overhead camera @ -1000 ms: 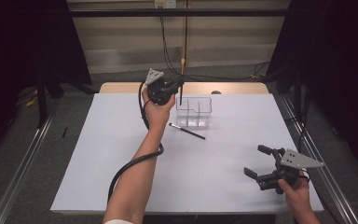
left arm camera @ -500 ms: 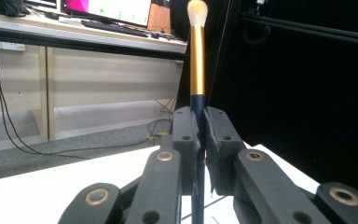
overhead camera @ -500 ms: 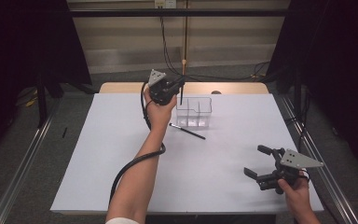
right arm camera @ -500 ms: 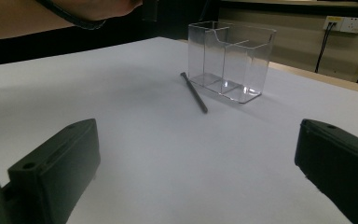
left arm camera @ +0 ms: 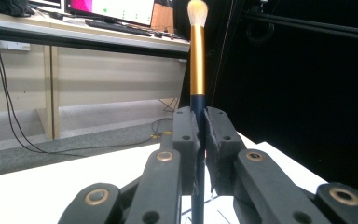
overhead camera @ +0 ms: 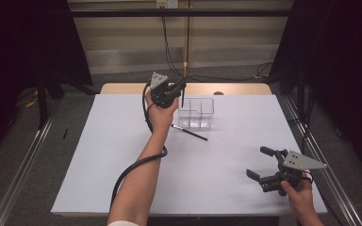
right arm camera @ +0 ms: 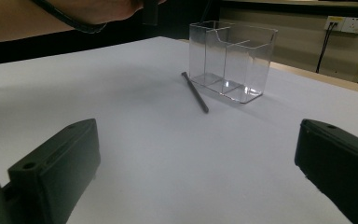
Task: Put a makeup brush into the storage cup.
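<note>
My left gripper (overhead camera: 179,90) is held above the table's far side, shut on the dark handle of a makeup brush (overhead camera: 182,100). The brush stands upright at the left end of a clear divided container (overhead camera: 196,113). In the left gripper view the jaws (left arm camera: 199,126) clamp the handle, and the brush (left arm camera: 197,60) shows its gold ferrule and pale bristles on top. A thin black stick (overhead camera: 189,132) lies on the white table just in front of the container. My right gripper (overhead camera: 257,162) rests open and empty at the near right, facing the container (right arm camera: 230,58) and stick (right arm camera: 195,91).
The white table (overhead camera: 99,165) has a wooden strip along its far edge. Metal rails run down both sides. Dark curtains and hanging cables stand behind the table. The left gripper's cable trails along the forearm (overhead camera: 136,165).
</note>
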Demonstrator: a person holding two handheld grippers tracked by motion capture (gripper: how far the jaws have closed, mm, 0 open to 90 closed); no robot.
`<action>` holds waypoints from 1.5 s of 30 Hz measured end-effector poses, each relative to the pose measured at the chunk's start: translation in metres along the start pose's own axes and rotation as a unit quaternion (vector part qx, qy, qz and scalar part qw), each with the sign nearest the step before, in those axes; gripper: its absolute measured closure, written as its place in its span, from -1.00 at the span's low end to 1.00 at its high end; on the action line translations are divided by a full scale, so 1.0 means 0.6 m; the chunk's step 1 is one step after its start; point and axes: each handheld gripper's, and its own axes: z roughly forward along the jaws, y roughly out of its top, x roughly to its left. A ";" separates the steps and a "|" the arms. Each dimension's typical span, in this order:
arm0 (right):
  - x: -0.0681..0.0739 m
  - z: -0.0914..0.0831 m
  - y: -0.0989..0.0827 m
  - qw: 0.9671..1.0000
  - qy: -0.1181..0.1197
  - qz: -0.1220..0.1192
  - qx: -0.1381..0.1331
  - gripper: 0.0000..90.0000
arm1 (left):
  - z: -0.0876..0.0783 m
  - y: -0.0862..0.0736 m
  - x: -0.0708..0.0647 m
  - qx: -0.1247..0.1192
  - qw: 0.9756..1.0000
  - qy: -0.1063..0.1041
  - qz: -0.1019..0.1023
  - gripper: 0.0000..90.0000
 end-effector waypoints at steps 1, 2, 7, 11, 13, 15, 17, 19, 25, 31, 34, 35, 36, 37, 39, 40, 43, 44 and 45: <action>0.000 0.000 0.000 1.000 0.000 0.000 0.000 -1.00 | 0.000 -0.001 0.000 0.000 1.000 0.000 -0.002 0.85; 0.000 0.000 0.000 1.000 0.000 0.001 0.001 -1.00 | 0.000 -0.002 0.001 0.001 1.000 0.001 0.001 0.85; 0.000 0.000 0.000 1.000 0.001 0.001 0.000 -1.00 | 0.001 -0.007 0.000 0.003 1.000 0.001 0.002 0.85; 0.000 0.000 0.000 1.000 0.000 0.001 0.000 -1.00 | 0.002 -0.009 0.000 0.003 1.000 0.001 0.002 0.85; -0.001 0.000 0.000 1.000 0.000 0.001 0.000 -1.00 | 0.001 -0.010 0.000 0.005 1.000 0.001 0.000 0.85; 0.000 0.000 0.000 1.000 0.001 0.000 0.000 -1.00 | 0.001 -0.013 0.001 0.005 1.000 0.002 0.001 0.85; 0.000 0.000 0.000 1.000 0.002 -0.001 0.000 -1.00 | 0.000 -0.015 0.001 0.006 1.000 0.002 0.000 0.85; 0.000 0.001 0.000 1.000 0.002 -0.001 0.000 -1.00 | 0.000 -0.016 0.001 0.006 1.000 0.002 0.000 0.85; 0.000 0.001 0.000 1.000 0.001 -0.002 0.001 -1.00 | -0.003 -0.021 0.003 0.009 1.000 0.002 -0.001 0.85; 0.001 0.002 0.000 1.000 0.002 -0.003 0.001 -1.00 | -0.005 -0.026 0.005 0.010 1.000 0.004 -0.004 0.85; 0.002 0.002 0.000 1.000 0.003 -0.004 0.002 -1.00 | -0.007 -0.026 0.006 0.010 1.000 0.004 -0.004 0.85; 0.002 0.002 0.000 1.000 0.003 -0.004 0.002 -1.00 | -0.008 -0.027 0.007 0.011 1.000 0.003 -0.003 0.85; 0.002 0.002 0.000 1.000 0.003 -0.004 0.002 -1.00 | -0.008 -0.027 0.007 0.011 1.000 0.003 -0.003 0.85; 0.002 0.002 0.000 1.000 0.003 -0.004 0.002 -1.00 | -0.008 -0.028 0.007 0.011 1.000 0.003 -0.002 0.85; 0.002 0.002 0.000 1.000 0.003 -0.004 0.002 -1.00 | -0.010 -0.030 0.007 0.010 1.000 0.003 -0.005 0.85; 0.002 0.002 0.000 1.000 0.003 -0.004 0.002 -1.00 | -0.010 -0.030 0.007 0.010 1.000 0.003 -0.005 0.85; 0.002 0.002 0.000 1.000 0.003 -0.004 0.002 -1.00 | -0.012 -0.035 0.008 0.013 1.000 0.002 -0.007 0.85; 0.002 0.002 0.000 1.000 0.003 -0.004 0.003 -1.00 | -0.012 -0.037 0.007 0.014 1.000 0.001 -0.010 0.85; 0.003 0.003 0.000 1.000 0.003 -0.005 0.003 -1.00 | -0.013 -0.040 0.007 0.017 1.000 0.000 -0.009 0.85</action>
